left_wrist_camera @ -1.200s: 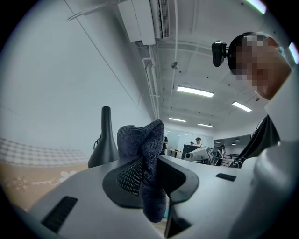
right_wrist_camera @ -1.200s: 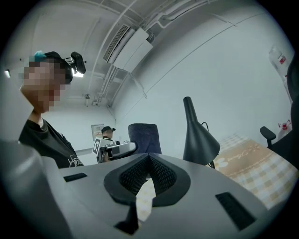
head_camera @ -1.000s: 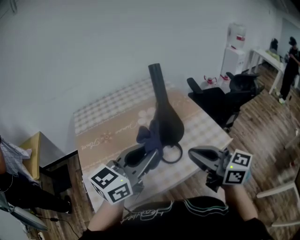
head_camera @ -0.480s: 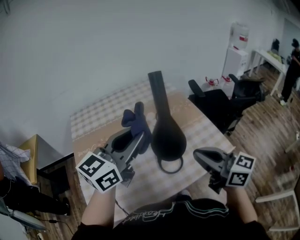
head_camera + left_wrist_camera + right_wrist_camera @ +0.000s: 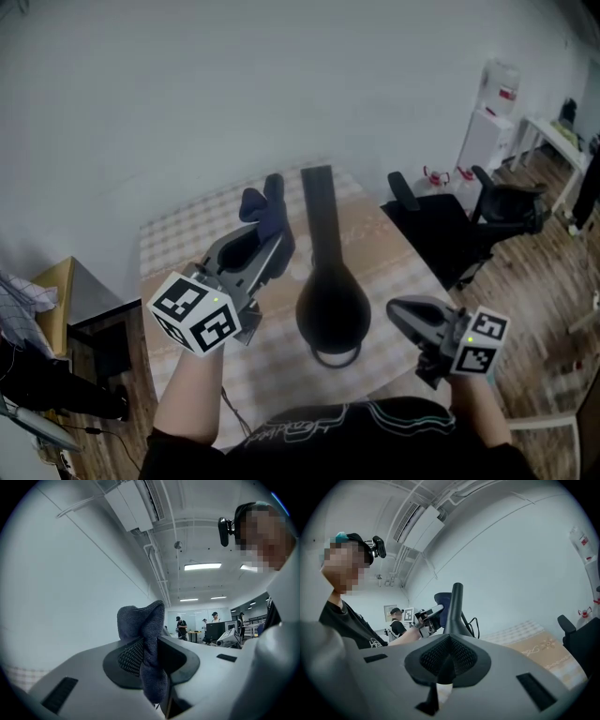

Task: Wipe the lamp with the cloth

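Observation:
The black lamp (image 5: 330, 305) stands on the table, with a tall flat stem (image 5: 319, 202) above a bulbous body and a ring at its foot. My left gripper (image 5: 272, 242) is held up to the left of the stem, shut on a dark blue cloth (image 5: 262, 206) that sticks out past the jaws. The left gripper view shows the cloth (image 5: 143, 644) pinched in my left gripper (image 5: 151, 641). Lower right of the lamp, my right gripper (image 5: 405, 317) is shut and empty. From my right gripper (image 5: 449, 654), the lamp (image 5: 454, 606) and cloth (image 5: 442, 601) are seen beyond.
The table (image 5: 187, 234) has a checked and beige cover. A black office chair (image 5: 450, 225) stands at its right side, with a water dispenser (image 5: 497, 103) and a white table (image 5: 553, 131) beyond. A low cabinet (image 5: 80, 300) sits left. People stand in the far background.
My left gripper lifted the cloth from the lamp's lower body up and left, to beside the upper stem. The right gripper has hardly moved.

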`<state>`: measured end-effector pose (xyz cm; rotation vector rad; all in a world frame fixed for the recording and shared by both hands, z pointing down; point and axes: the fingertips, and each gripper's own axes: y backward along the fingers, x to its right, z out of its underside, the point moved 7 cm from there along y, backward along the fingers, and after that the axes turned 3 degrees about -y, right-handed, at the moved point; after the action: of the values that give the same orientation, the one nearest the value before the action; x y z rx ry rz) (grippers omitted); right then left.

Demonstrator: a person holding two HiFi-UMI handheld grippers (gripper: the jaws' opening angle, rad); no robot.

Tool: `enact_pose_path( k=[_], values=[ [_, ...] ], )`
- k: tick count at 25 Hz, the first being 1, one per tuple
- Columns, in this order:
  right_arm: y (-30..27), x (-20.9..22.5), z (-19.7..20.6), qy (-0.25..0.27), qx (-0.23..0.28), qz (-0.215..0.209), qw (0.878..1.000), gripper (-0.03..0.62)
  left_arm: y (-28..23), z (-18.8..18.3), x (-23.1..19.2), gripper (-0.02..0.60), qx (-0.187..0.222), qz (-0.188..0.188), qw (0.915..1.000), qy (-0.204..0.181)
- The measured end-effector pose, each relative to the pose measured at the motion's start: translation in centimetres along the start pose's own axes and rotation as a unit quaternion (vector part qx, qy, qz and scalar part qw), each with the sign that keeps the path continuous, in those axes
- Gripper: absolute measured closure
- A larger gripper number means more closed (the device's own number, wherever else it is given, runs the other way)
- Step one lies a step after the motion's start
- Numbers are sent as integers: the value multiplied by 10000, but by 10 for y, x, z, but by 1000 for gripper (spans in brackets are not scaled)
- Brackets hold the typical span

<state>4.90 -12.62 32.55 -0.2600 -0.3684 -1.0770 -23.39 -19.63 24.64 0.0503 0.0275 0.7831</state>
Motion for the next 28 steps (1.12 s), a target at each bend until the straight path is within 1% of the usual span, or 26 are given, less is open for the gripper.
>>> enact_pose_path(
  k=[5, 10, 12, 14, 19, 25, 28],
  values=[
    [-7, 12, -4, -26, -63, -40, 10000, 583, -18, -3, -19, 509, 60, 113, 9999, -14],
    [-1, 30, -3, -91, -109, -37, 9999, 583, -42, 3, -29, 509, 130, 322, 9990, 267],
    [1, 35, -2, -112, -125, -41, 9999, 583, -50, 5, -29, 509, 91, 374, 9990, 206],
    [-1, 34, 0, -140, -142, -71, 9998, 583, -51, 4, -28, 509, 106, 466, 9987, 174],
    [-9, 30, 1, -168, -209, -110, 9996, 583, -51, 1, -26, 509, 169, 760, 9966, 260],
    [-8, 31, 2, -187, -254, -72, 9995, 583, -53, 2, -26, 509, 290, 1108, 9923, 468],
    [-9, 31, 4, -210, -271, -67, 9994, 583, -53, 5, -27, 509, 361, 1222, 9902, 580]
  ],
)
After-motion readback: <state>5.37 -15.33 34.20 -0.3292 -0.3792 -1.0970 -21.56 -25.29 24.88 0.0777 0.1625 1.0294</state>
